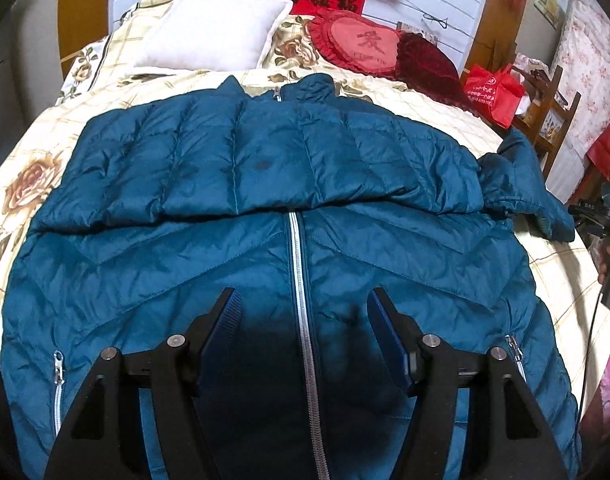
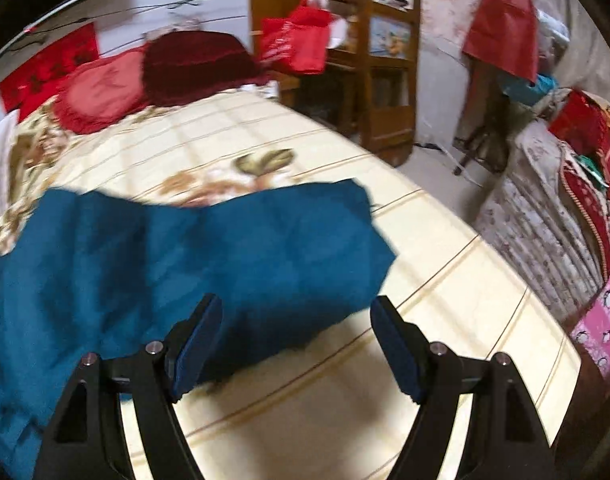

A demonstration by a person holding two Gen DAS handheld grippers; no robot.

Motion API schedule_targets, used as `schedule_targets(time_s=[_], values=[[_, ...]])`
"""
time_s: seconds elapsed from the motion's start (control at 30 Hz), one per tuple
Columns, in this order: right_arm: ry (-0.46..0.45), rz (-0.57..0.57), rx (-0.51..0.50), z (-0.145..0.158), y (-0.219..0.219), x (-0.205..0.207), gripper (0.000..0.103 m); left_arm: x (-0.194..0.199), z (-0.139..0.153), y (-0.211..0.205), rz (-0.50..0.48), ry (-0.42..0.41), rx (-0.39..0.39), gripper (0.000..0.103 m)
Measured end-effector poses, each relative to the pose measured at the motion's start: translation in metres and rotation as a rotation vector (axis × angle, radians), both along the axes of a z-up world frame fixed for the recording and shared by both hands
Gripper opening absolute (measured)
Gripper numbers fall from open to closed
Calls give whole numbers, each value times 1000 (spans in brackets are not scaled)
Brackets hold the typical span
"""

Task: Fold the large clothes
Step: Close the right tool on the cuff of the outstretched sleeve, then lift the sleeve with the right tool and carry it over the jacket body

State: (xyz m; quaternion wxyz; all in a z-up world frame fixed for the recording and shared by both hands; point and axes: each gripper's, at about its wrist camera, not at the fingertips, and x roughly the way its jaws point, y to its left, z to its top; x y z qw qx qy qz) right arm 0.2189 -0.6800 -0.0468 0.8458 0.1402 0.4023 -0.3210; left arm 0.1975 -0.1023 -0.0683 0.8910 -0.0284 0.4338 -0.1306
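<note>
On the bed (image 1: 433, 100), over a cream floral quilt, a teal puffer jacket (image 1: 265, 240) lies front-up, its long axis running from the hem nearest the left wrist camera to the collar, which points toward the white pillow (image 1: 209, 28) and red cushions (image 1: 361, 44). One sleeve is folded flat across the chest; the other (image 2: 265, 240) lies bunched at the bed's right side. The fabric is quilted and wrinkled, with a silver centre zipper (image 1: 301, 300) and zipped side pockets. Above the zipper, the left gripper (image 1: 303, 304) hovers with jaws apart, holding nothing. The right gripper (image 2: 295, 312), blurred, is spread wide and empty over the sleeve's edge and the quilt.
</note>
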Motion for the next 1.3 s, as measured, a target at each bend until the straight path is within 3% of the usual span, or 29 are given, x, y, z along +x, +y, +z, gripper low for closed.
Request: schedule_targets(time_s=[0.27, 0.4, 0.43, 0.5, 0.57, 0.63, 0.8, 1.0, 1.3], values=[[35, -99, 71, -37, -55, 22, 80, -1, -4, 2, -13, 16, 8, 48], [-9, -113, 159, -53, -66, 22, 77, -2, -5, 2, -16, 26, 10, 48], [-18, -110, 140, -54, -65, 21, 76, -3, -5, 1, -18, 24, 13, 48], [-32, -64, 143, -53, -57, 24, 33, -4, -4, 1, -22, 23, 18, 48], [-32, -31, 126, -45, -47, 26, 18, -5, -2, 3, -21, 18, 21, 48], [-62, -6, 89, -28, -36, 22, 15, -6, 0, 7, -13, 14, 18, 48], [-233, 52, 63, 35, -6, -2, 15, -9, 8, 26, 30, 5, -12, 48], [-370, 211, 13, 114, 55, -17, 15, -14, 17, 52, 83, 0, -58, 48], [-460, 526, 16, 200, 180, 5, 15, -25, 30, 91, 157, -13, -70, 48]])
